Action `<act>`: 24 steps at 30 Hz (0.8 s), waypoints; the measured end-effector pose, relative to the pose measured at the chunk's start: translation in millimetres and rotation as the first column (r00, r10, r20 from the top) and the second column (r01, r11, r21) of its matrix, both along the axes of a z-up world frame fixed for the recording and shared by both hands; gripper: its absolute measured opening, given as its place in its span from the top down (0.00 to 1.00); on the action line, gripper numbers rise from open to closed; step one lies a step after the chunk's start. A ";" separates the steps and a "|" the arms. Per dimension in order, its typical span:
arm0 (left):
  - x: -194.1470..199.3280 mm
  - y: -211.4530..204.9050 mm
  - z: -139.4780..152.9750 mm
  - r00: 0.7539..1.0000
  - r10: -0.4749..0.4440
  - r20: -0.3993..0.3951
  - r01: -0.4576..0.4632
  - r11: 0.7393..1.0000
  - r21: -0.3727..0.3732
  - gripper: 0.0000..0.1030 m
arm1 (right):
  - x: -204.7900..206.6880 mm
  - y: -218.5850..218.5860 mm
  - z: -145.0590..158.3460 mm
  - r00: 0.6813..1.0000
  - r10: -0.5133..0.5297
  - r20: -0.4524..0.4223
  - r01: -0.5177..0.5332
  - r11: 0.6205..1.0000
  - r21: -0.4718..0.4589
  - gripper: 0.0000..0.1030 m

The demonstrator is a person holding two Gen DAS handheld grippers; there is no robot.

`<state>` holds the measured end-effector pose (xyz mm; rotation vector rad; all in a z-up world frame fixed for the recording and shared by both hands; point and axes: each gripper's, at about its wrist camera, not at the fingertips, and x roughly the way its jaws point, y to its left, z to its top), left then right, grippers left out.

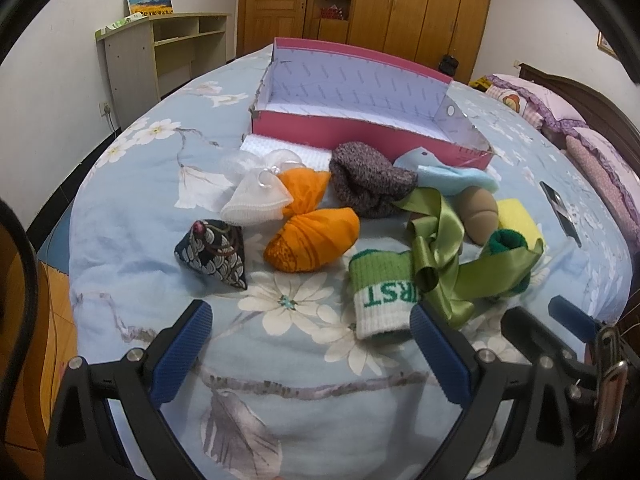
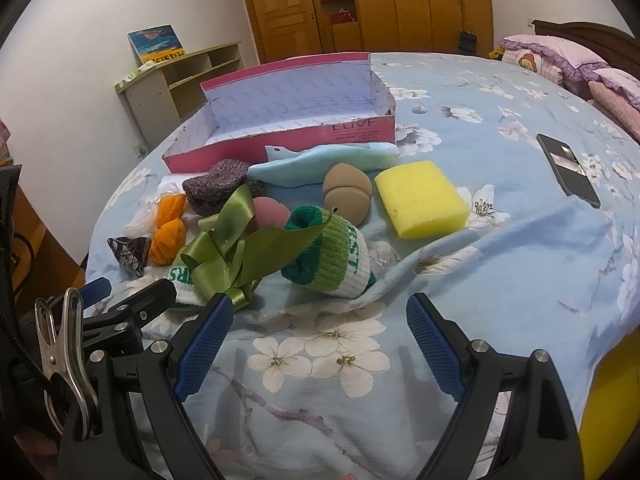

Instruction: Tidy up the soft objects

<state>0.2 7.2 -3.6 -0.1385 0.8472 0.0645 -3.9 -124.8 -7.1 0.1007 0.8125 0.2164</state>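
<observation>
Blue ribbed pads on your left gripper (image 1: 310, 344) stand wide apart with nothing between them, low over the flowered pale-blue bedspread (image 1: 280, 392) at its near edge; your right gripper (image 2: 320, 336) is spread just as wide and empty beside it. Ahead of both, the soft things lie in a loose heap toward the middle of the bed: a green-and-white knitted sock (image 1: 380, 300) just beyond your left gripper's right pad, a shiny olive-green satin ribbon (image 2: 224, 248) draped over it, two orange fabric pouches (image 1: 312, 244), a dark patterned triangular pouch (image 1: 212, 256), a mottled purple knitted piece (image 1: 368, 180), and a yellow rectangular sponge (image 2: 422, 198) to the right. Behind the heap sits an open pink cardboard box (image 1: 360, 136), its lilac inside showing bare. A dark phone (image 2: 568, 168) lies toward the bed's right edge.
</observation>
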 end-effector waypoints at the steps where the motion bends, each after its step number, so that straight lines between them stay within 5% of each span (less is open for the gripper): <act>1: -0.1 0.0 0.0 1.000 0.000 0.001 0.000 1.000 0.001 0.02 | -0.2 0.9 0.2 1.000 0.001 0.001 -0.001 1.000 -0.001 0.12; 24: 3.9 43.7 22.9 1.000 0.022 0.001 -0.022 1.000 -0.022 0.02 | 4.6 17.5 15.2 0.981 0.196 -0.005 -0.196 0.980 -0.037 0.12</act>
